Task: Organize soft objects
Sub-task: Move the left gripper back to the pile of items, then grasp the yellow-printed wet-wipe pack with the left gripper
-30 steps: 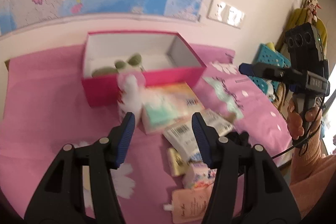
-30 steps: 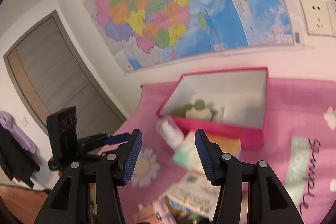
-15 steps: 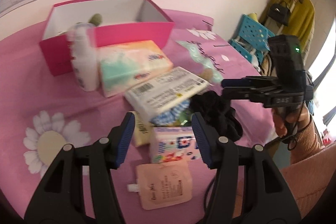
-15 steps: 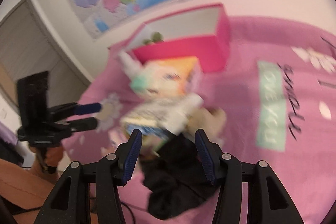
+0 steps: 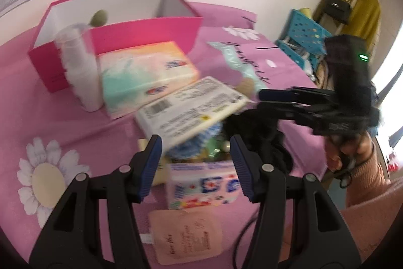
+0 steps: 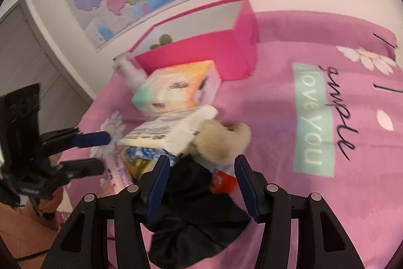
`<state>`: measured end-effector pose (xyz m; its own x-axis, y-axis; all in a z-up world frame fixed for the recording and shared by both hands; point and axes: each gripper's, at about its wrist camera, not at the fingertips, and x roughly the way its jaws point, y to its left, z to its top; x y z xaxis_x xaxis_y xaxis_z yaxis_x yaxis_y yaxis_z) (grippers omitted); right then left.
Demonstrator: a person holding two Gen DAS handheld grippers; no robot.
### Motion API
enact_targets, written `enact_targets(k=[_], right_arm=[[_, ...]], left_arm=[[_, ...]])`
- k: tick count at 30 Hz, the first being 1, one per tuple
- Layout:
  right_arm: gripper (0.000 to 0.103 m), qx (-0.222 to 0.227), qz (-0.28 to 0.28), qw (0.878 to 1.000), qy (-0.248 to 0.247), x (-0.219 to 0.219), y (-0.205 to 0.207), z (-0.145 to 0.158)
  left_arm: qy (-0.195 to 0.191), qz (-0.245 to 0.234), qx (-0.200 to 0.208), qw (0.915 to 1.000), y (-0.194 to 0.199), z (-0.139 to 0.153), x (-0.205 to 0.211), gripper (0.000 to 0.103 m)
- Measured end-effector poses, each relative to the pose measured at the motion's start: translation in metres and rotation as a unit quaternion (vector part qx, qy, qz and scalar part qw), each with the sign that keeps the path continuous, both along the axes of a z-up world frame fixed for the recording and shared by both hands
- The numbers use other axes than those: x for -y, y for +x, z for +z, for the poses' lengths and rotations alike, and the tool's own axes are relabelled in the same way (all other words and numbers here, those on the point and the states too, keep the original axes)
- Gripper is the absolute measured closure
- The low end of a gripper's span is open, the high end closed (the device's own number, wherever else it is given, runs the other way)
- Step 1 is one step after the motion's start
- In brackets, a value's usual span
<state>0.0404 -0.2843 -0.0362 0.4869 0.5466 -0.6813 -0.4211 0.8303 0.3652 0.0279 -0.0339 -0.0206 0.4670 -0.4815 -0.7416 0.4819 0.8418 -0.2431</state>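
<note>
Sideways, pink box (image 5: 148,34) lengthwise along wall (image 5: 289,1)

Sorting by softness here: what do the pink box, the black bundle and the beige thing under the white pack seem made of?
Pink box: likely rigid cardboard, matte pink outside, white inside, with straight, thin walls.
Black bundle: probably soft fabric, matte and crumpled in folds.
Beige thing: looks like plush, with a fuzzy pile; blur leaves it uncertain.

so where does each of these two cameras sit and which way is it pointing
Left wrist: on the left gripper, looking down over the pile toward the pink box; its own open fingers show, with the right gripper and a hand.
Right wrist: on the right gripper, above the black cloth; the left gripper shows.
Shared: box, tissue pack, white packet.
</note>
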Motion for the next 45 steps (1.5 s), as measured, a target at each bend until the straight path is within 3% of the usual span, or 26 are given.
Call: enact_targets(k=[3,11,15,24,27,31,36,37,40,45], right_arm=[[0.050,0.026,0.005,1.000,0.007,-0.003,-0.004,0.007],[0.050,0.082,0.025,0.992,-0.097,-0.034,-0.011,0.006],[0.067,0.126,0.017,0.982,-0.141,-0.044,-0.011,0.009],[0.071,0.171,0.043,0.974,-0.143,-0.053,0.007,0.026],[0.071,0.175,0.062,0.973,-0.137,-0.059,0.013,0.028],[0.078,0.159,0.078,0.976,-0.125,-0.063,0.025,0.023],[0.078,0.111,0.070,0.989,-0.069,-0.045,0.039,0.014],[0.083,0.107,0.070,0.990,-0.063,-0.044,0.040,0.012],[0.091,0.101,0.065,0.991,-0.051,-0.043,0.044,0.011],[0.093,0.108,0.056,0.992,-0.031,-0.037,0.044,0.025]], left_arm=[[0.009,0.013,-0.013,0.9998,0.009,-0.009,-0.006,0.045],[0.028,0.006,-0.020,0.9994,0.019,-0.021,-0.008,0.045],[0.034,0.001,-0.017,0.9993,0.023,-0.025,-0.007,0.045],[0.031,0.012,-0.007,0.9994,0.044,-0.025,-0.009,0.045],[0.031,0.012,0.000,0.9995,0.049,-0.023,-0.010,0.054],[0.033,0.014,-0.004,0.9994,0.055,-0.026,-0.008,0.068],[0.024,0.013,-0.003,0.9996,0.061,-0.024,-0.009,0.071],[0.022,0.011,-0.004,0.9997,0.061,-0.023,-0.008,0.074],[0.027,0.010,0.000,0.9996,0.062,-0.018,-0.004,0.074],[0.022,0.007,0.027,0.9994,0.056,0.006,0.003,0.074]])
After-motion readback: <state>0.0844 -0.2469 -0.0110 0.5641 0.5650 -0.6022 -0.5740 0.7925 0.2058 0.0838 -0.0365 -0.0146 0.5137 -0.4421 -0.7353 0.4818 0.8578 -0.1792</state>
